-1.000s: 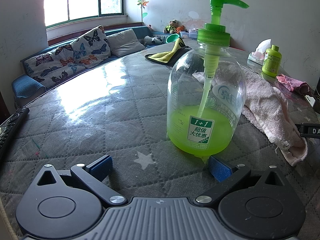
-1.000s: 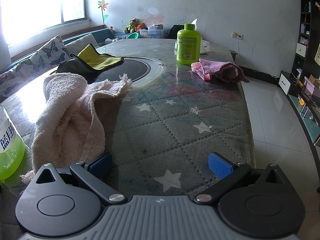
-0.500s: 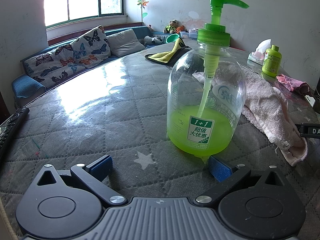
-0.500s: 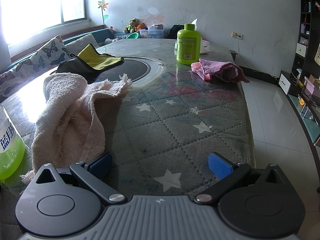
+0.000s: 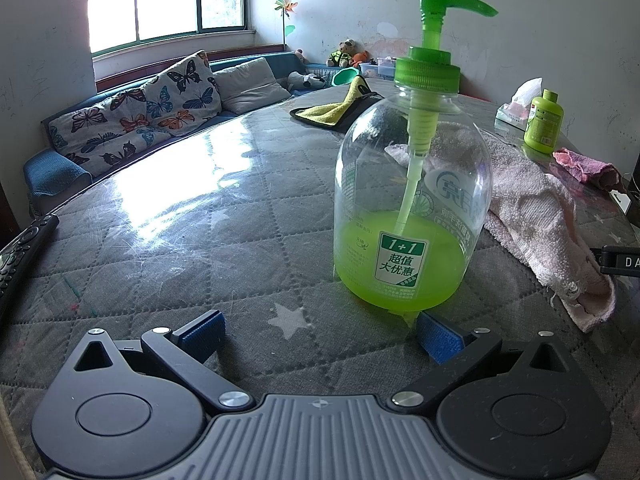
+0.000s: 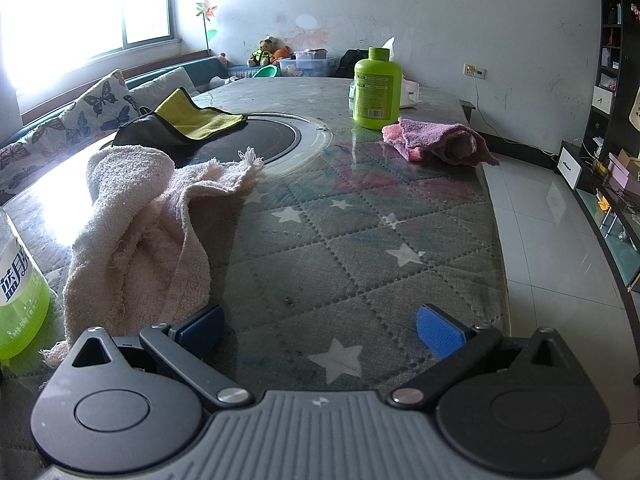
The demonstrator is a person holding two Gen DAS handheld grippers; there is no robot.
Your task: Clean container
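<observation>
A clear pump bottle (image 5: 412, 200) with a green pump head, about a third full of green liquid, stands upright on the table just beyond my left gripper (image 5: 320, 330). That gripper is open and empty, its right pad close to the bottle's base. The bottle's edge also shows in the right wrist view (image 6: 18, 300) at far left. A pale pink towel (image 6: 148, 220) lies crumpled beside the bottle; it also shows in the left wrist view (image 5: 536, 208). My right gripper (image 6: 320, 326) is open and empty, its left pad next to the towel's near edge.
A small green bottle (image 6: 377, 88), a purple-pink cloth (image 6: 440, 142) and a yellow-and-black cloth (image 6: 188, 122) lie farther back, near a round black plate (image 6: 272, 136). A remote control (image 5: 20, 252) lies at the left edge. The table's right edge (image 6: 500, 240) drops to tiled floor.
</observation>
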